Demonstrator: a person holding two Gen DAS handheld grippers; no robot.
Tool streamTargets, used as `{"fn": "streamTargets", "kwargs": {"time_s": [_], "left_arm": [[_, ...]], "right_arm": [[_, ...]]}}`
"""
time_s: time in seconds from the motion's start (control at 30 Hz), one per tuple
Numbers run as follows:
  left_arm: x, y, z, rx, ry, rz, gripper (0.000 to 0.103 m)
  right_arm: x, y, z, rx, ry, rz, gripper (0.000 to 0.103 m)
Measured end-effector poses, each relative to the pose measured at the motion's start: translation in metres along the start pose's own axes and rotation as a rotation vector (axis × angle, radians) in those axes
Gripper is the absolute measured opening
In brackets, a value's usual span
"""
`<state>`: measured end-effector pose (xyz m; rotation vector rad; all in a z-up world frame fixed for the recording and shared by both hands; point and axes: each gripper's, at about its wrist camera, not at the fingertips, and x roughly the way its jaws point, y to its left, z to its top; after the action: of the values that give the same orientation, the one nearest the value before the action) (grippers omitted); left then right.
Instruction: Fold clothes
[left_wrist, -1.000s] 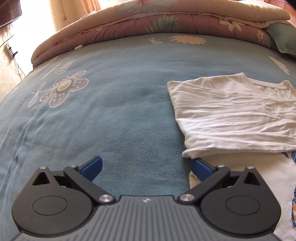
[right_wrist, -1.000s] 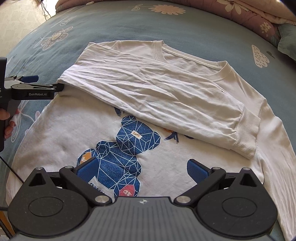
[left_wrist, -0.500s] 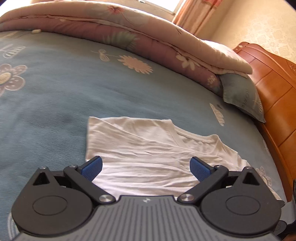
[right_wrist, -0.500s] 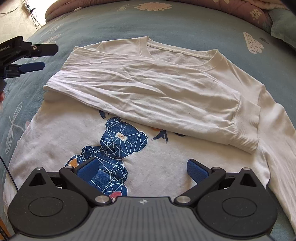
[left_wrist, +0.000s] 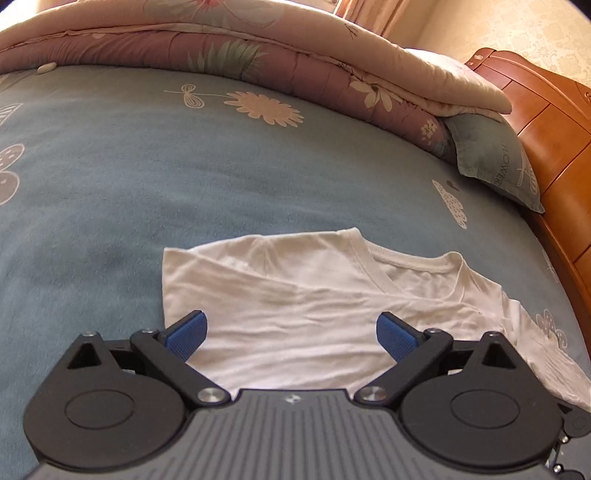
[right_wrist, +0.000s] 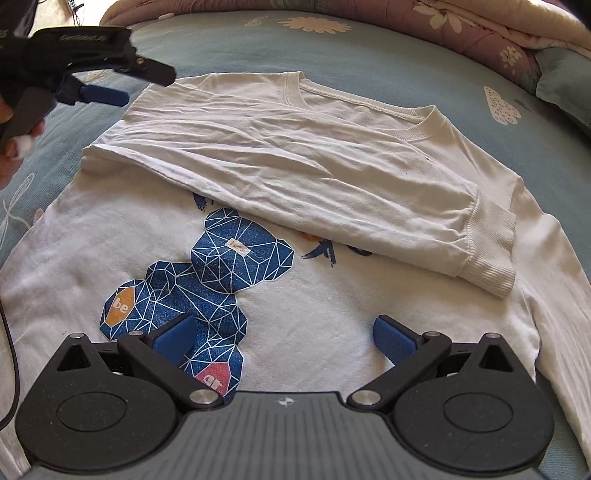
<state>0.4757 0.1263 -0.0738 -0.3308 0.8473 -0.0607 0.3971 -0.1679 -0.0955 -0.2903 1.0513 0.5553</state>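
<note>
Sweatshirt (right_wrist: 280, 173) lies flat on the blue bedsheet (left_wrist: 155, 177), one sleeve (right_wrist: 491, 243) already folded across the chest. A second ago your left gripper (left_wrist: 290, 334) was at that fold's corner; now it is lifted clear, jaws wide and empty, at upper left of the right view. That fold looks done. Right gripper (right_wrist: 282, 339), also wide and empty, hovers low centre above the bear print (right_wrist: 207, 280); the other sleeve trails at far right, likely next.

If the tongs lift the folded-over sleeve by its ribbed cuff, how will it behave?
Probably floppy: the sleeve lies flat and wrinkled across the sweatshirt, so it should drape from the cuff. Likely light, being thin fabric. The ribbed cuff looks thicker, which may give a firmer hold.
</note>
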Motion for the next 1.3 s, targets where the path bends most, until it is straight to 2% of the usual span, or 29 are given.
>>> {"fn": "streamTargets", "kwargs": {"time_s": [0.07,0.2,0.3,0.4,0.5,0.67,0.73,0.87,0.97,1.07,1.2,1.3], "left_arm": [[0.022,0.007,0.008,0.0,0.021,0.021,0.098],[0.043,0.009,0.023,0.106,0.019,0.05,0.101],[0.037,0.007,0.032,0.119,0.043,0.046,0.1],[0.009,0.005,0.033,0.096,0.012,0.016,0.1],[-0.022,-0.004,0.02,0.067,0.009,-0.038,0.101],[-0.041,-0.022,-0.016,0.052,0.079,-0.106,0.101],[-0.034,-0.023,-0.028,0.054,0.112,-0.102,0.101],[-0.016,-0.01,-0.043,0.017,0.17,-0.044,0.1],[-0.025,-0.013,-0.036,0.006,0.148,-0.05,0.1],[-0.03,-0.021,-0.034,0.057,0.125,-0.059,0.101],[-0.01,-0.016,-0.044,0.093,0.196,-0.008,0.1],[-0.008,-0.02,-0.049,0.123,0.184,0.013,0.101]], "right_arm": [[0.0,-0.001,0.0,0.003,-0.002,0.001,0.103],[-0.001,-0.002,-0.001,-0.001,-0.006,0.012,0.103],[-0.002,-0.001,-0.003,-0.002,-0.013,0.009,0.103],[-0.002,0.0,-0.003,-0.001,-0.015,0.004,0.103],[-0.002,0.0,-0.002,0.003,-0.012,0.001,0.103],[-0.001,0.001,-0.003,0.002,-0.025,-0.003,0.103],[-0.001,0.001,-0.003,0.001,-0.029,-0.006,0.103],[-0.002,0.001,-0.004,0.0,-0.031,-0.006,0.103],[-0.002,0.0,-0.003,-0.002,-0.026,-0.002,0.103],[-0.006,-0.003,0.003,0.009,-0.017,0.004,0.103],[-0.022,-0.019,0.016,0.063,-0.129,-0.04,0.103],[-0.019,-0.039,0.03,0.095,-0.192,-0.066,0.103]]}}
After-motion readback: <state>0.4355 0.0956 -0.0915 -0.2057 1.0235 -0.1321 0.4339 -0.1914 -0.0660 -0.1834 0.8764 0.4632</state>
